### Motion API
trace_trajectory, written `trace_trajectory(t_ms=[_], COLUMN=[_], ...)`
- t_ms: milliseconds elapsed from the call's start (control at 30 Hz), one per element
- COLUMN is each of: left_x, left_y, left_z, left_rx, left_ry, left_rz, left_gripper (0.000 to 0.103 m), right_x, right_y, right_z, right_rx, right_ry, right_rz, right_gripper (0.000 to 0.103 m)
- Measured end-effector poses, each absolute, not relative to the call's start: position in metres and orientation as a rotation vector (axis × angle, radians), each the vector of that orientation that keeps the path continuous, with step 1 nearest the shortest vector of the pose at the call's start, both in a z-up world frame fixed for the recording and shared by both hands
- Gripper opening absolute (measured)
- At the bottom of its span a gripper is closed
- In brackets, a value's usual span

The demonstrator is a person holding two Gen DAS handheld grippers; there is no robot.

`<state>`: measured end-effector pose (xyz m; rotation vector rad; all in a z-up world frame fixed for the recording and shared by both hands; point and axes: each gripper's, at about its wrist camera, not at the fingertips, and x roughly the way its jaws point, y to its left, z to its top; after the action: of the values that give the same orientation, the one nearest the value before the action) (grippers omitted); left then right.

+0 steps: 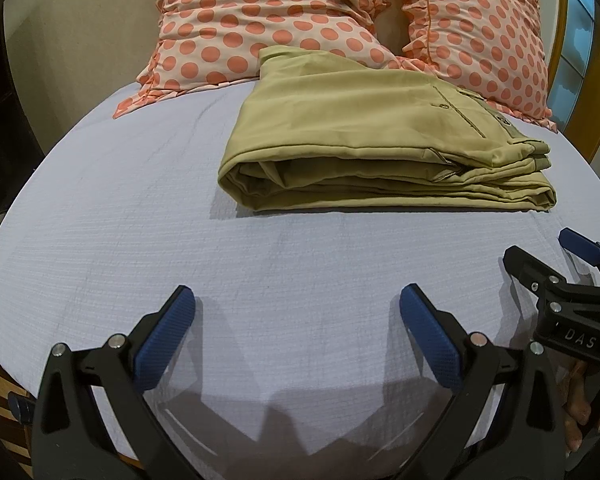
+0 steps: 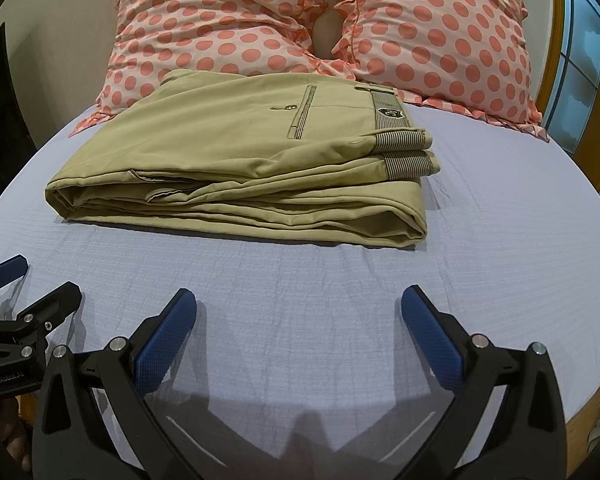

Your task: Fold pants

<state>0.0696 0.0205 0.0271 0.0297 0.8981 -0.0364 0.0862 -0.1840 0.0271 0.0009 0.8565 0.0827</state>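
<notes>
Two grippers hang over the near edge of the bed, side by side, both empty. Our left gripper point(image 1: 297, 308) has its blue pads spread wide with only sheet between them; our right gripper point(image 2: 299, 310) stands spread the same way, gripping nothing. Each shows at the margin of the other's view, so we judge them level with one another and just above the pale blue sheet point(image 2: 340, 300).

Beyond them, past a bare strip of sheet, lie the khaki pants point(image 2: 239, 184), already folded into a flat stack of several layers. Its long axis runs across the bed, parallel to the near edge. The rolled fold faces the bed's left side; the striped waistband point(image 2: 404, 152) faces the right. From the left wrist view the stack sits ahead and to the right; from the right wrist view it sits ahead and slightly left. We judge it to lie roughly between the two grippers, the right one somewhat nearer its middle.

Farthest off, the stack's far edge touches two polka-dot pillows point(image 2: 440, 32) at the head of the bed.

We judge the folding essentially complete.
</notes>
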Motion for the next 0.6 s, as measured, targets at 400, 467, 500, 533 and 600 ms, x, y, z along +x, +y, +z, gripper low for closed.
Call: trace_trajectory(t_ms=[400, 467, 500, 533, 600], left_x=[0.0712, 0.0711, 0.0711, 0.071, 0.0711], left_y=[0.0194, 0.0195, 0.0197, 0.0193, 0.0187], left_z=[0.0272, 0.0272, 0.0272, 0.0272, 0.0271], left_rx=[0.023, 0.023, 0.023, 0.022, 0.021], left_ry=[0.9, 0.899, 0.899, 0.897, 0.894], left_rz=[-0.022, -0.022, -0.022, -0.021, -0.02], left_gripper=[0.101, 0.101, 0.101, 0.101, 0.101], right_x=[0.0858, 0.0859, 0.0859, 0.0859, 0.086], right_y=[-0.1831, -0.1831, -0.1831, -0.1831, -0.1832], right_z=[0.0268, 0.0269, 0.0268, 0.0268, 0.0268], right_rx=[0.002, 0.002, 0.002, 0.002, 0.001], right_ry=[0.856, 0.856, 0.856, 0.856, 0.855], right_rz=[0.08, 0.081, 0.081, 0.08, 0.081], right_gripper=[0.102, 0.102, 0.102, 0.102, 0.102])
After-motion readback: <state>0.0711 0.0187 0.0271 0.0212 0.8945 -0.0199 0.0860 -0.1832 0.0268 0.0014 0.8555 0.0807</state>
